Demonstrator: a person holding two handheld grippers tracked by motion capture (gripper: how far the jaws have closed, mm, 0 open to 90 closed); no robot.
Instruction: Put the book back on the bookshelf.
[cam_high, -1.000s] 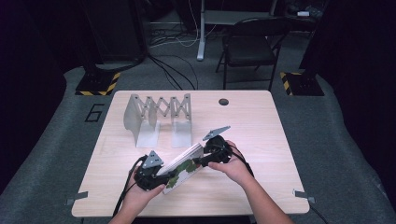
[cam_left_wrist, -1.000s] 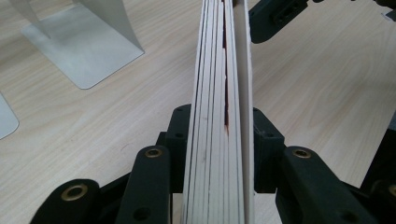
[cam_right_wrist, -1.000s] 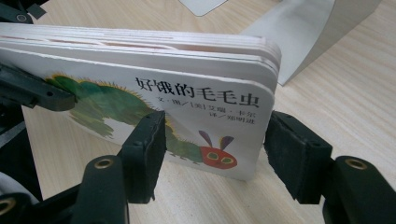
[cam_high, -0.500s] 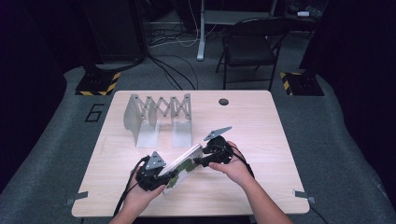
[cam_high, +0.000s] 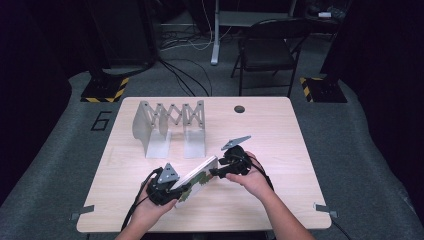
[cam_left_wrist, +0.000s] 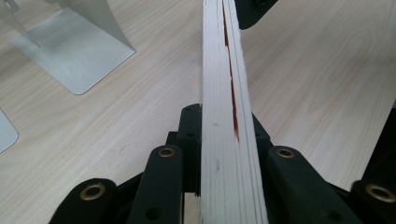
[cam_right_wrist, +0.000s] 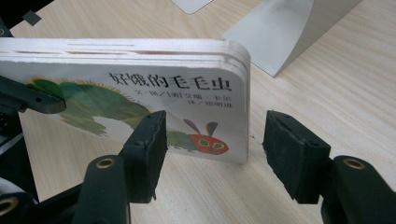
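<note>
Left gripper (cam_high: 176, 191) has just been closing and now clamps the picture book (cam_high: 196, 179) on edge near the table's (cam_high: 280, 135) front; right gripper (cam_high: 216, 172) stands slack beside its far corner. Next, I'd guess, carrying it to the metal rack (cam_high: 170, 127).

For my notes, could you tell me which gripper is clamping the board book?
The left gripper, shut on the board book; the right gripper stands open.

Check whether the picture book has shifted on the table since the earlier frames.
No. In the high view the picture book lies at the same slant, equally far below the metal bookend rack, between the left tool and right tool.
</note>
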